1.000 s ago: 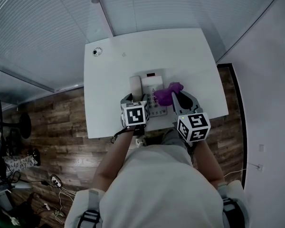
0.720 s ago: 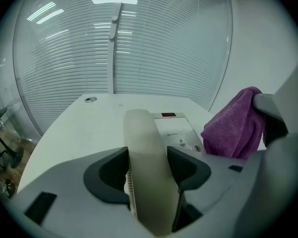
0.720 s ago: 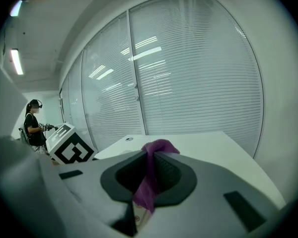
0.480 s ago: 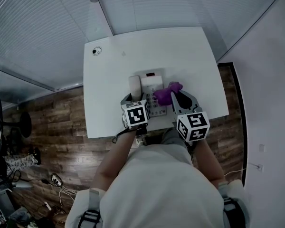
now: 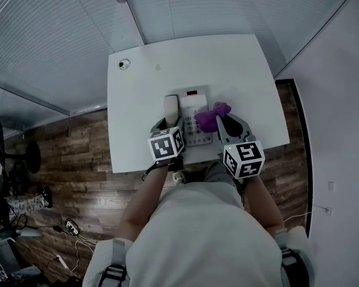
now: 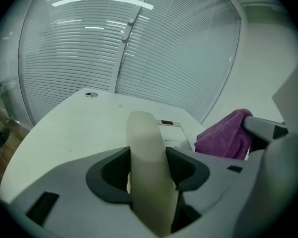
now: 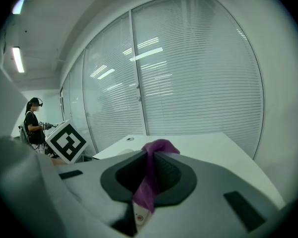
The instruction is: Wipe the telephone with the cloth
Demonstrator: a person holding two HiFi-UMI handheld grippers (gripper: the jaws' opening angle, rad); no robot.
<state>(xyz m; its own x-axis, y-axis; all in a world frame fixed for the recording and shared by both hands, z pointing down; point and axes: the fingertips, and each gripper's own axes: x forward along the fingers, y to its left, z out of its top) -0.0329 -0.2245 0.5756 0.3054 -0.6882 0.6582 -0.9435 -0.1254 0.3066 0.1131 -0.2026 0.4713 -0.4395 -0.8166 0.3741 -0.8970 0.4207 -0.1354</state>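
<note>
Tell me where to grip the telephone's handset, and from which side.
Grip the handset across its narrow width, coming from the person's side along its length. It is a long slim bar at the telephone's left side, and the left claw is shut on it this way.

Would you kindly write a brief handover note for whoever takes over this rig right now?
Left gripper: shut on the handset, at the telephone's left side; whether it is lifted is unclear.
Right gripper: shut on the purple cloth, which lies over the telephone's right side.
Telephone: on the white table, toward its near edge.
Done: both things gripped; how much is wiped cannot be told.
To do: wipe the telephone, then release.
</note>
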